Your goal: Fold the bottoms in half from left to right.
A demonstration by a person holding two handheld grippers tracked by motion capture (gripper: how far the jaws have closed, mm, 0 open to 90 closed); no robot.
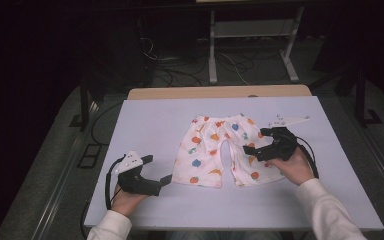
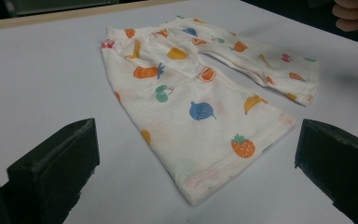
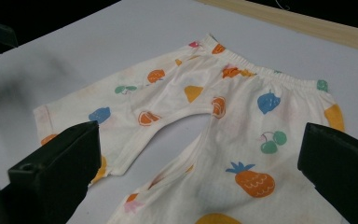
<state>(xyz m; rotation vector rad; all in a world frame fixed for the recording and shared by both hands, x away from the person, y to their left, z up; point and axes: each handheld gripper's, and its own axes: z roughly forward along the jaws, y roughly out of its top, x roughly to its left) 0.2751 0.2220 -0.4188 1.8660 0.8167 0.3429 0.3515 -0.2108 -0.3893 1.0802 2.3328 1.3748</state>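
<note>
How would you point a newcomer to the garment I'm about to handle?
Find the white table. Near its middle, between the left gripper and the right gripper, lie small shorts, spread flat with the waistband away from the person. They are cream cloth printed with bright fruit: strawberries, pineapples, cherries.

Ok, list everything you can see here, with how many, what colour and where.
Shorts: one pair, white with a coloured fruit print, lying flat mid-table, waistband at the far side, legs toward the person.
Table: one, pale lilac-white top with a wooden strip along the far edge.
Metal frame: one, light grey, on the floor beyond the table.
Cables: several, dark and light, on the floor behind the table.
Left gripper: one, black, jaws open, beside the shorts' left leg hem.
Right gripper: one, black, jaws open, over the shorts' right leg.
Sleeves: two, white, at the near edge.
</note>
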